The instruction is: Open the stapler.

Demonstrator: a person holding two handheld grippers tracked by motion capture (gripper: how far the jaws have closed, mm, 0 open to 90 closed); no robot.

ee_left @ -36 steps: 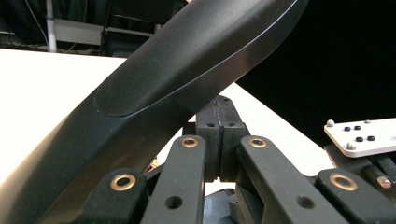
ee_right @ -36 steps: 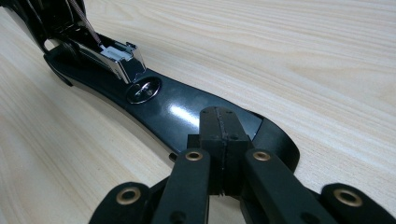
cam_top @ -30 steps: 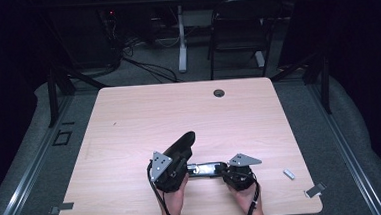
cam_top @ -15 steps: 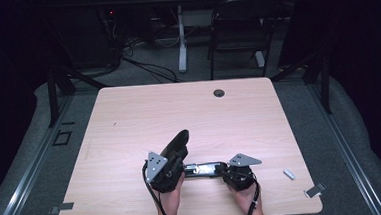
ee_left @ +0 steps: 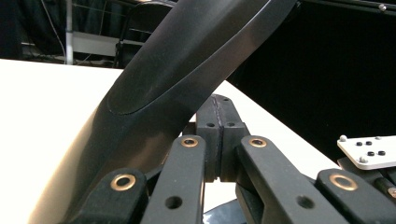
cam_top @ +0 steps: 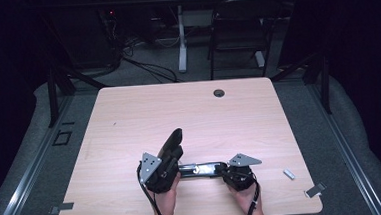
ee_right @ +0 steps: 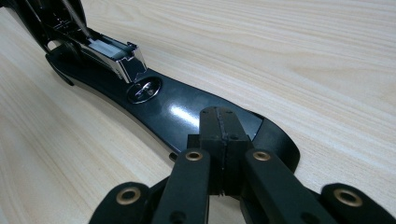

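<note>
A black desk stapler [cam_top: 194, 168] lies opened out near the front edge of a pale wood-grain table [cam_top: 189, 112], at about six o'clock on the tabletop. Its flat glossy base [ee_right: 187, 109] rests on the wood, while its long black top cover [cam_top: 171, 144] is swung up, pointing toward eleven o'clock in the high view. In the right gripper view the chrome staple channel [ee_right: 114, 56] sits open above the base, with a round silver anvil plate [ee_right: 144, 89] just beyond its tip.

The left gripper [cam_top: 163, 168], in the person's left hand [cam_top: 165, 199], sits at the nine o'clock end of the stapler; in the left gripper view its jaws are clenched together, pad against pad, with the raised cover leaning past them on their left. Whether they pinch any part of the stapler cannot be told.

The right gripper [cam_top: 226, 169], held by the right hand [cam_top: 246, 196], meets the three o'clock end; its jaws are likewise pressed tight, their tips set on the rounded end of the base.

A small silver metal piece [cam_top: 289, 174] lies toward four o'clock, well apart from the stapler, and a round black grommet [cam_top: 219, 92] sits at twelve o'clock near the far edge.
</note>
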